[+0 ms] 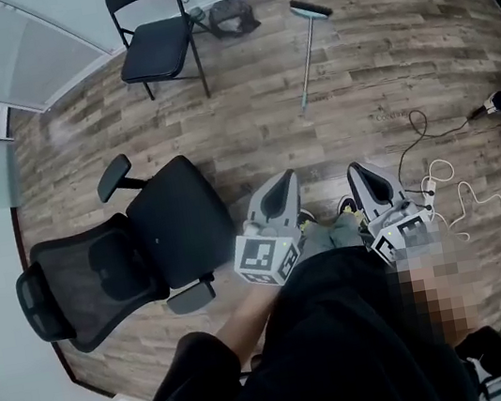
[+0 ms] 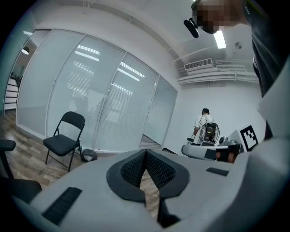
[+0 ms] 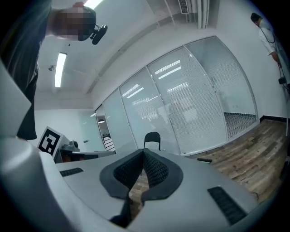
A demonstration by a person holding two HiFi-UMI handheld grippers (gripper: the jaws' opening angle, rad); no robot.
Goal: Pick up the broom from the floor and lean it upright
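Note:
The broom (image 1: 307,54) lies flat on the wood floor far ahead in the head view, its dark head (image 1: 309,10) towards the glass wall and its pale handle running back towards me. My left gripper (image 1: 286,178) and right gripper (image 1: 358,171) are held side by side close to my body, well short of the broom. Both are shut with nothing in them: the ribbed pads meet in the left gripper view (image 2: 146,152) and in the right gripper view (image 3: 143,152). Neither gripper view clearly shows the broom.
A black folding chair (image 1: 157,39) stands left of the broom, with a dark bag (image 1: 233,19) beside it. A black office chair (image 1: 126,254) is close on my left. Cables (image 1: 437,175) trail on the floor at the right. A person (image 2: 206,127) stands far off.

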